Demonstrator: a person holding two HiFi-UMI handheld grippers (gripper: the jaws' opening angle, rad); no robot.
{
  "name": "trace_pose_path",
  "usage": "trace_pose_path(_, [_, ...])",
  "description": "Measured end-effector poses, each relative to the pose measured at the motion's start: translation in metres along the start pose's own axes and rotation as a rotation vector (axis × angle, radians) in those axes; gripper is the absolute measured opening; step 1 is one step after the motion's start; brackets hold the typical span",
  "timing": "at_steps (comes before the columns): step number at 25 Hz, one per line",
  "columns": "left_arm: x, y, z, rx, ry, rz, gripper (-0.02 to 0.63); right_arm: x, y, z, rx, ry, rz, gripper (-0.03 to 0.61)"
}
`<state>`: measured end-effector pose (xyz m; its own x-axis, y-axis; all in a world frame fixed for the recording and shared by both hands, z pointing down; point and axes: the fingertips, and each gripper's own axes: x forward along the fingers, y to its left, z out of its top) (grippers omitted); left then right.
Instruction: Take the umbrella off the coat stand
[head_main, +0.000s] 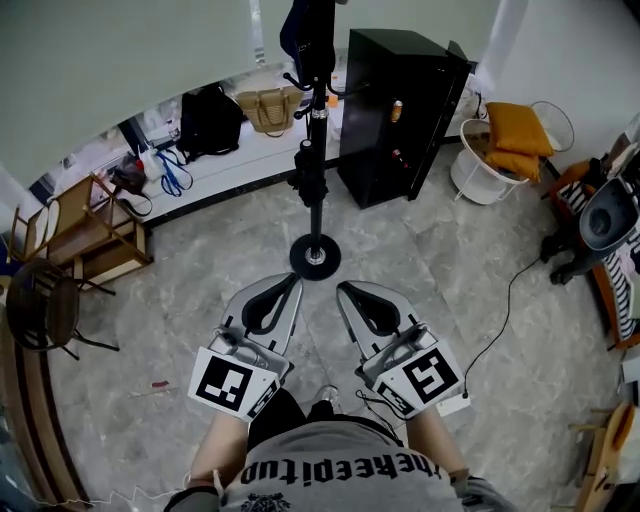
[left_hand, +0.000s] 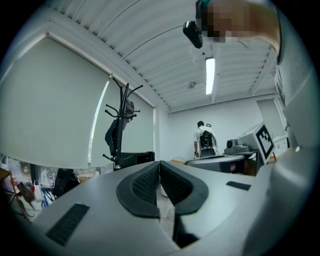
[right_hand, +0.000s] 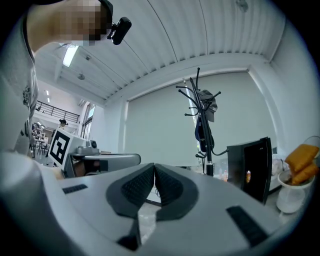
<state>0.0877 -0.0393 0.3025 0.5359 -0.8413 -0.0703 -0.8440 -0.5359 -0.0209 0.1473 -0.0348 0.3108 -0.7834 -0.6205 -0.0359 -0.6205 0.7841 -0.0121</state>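
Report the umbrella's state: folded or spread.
Folded: the umbrella hangs as a narrow dark bundle against the coat stand pole.

Office-like workroom: slatted ceiling (left_hand: 150, 45), strip light (left_hand: 209, 75), roller blind (left_hand: 50, 110), black cabinet (head_main: 400, 110).

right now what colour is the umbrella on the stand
Dark navy blue. The umbrella shows best in the left gripper view.

Person: grey shirt (head_main: 340, 462) with dark lettering across it. Left hand-held gripper (head_main: 296, 279) and right hand-held gripper (head_main: 341, 288): pale grey shells, black ribbed pads, dark rectangular strips on the upper faces. Each carries a white cube bearing black square markers, left cube (head_main: 234, 385), right cube (head_main: 428, 375).
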Motion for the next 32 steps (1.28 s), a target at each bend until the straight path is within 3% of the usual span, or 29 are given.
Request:
trace_pose_path(12, [0.024, 0.029, -0.009, -0.007, 0.018, -0.05, 0.015, 0.029, -0.02, -0.008, 0.017, 0.009, -0.056, 0.014])
trace_pose_path(32, [0.065, 0.15, -0.006, -0.009, 0.022, -0.256, 0.015, 0.149, -0.035, -0.005, 0.032, 0.001, -0.261, 0.014])
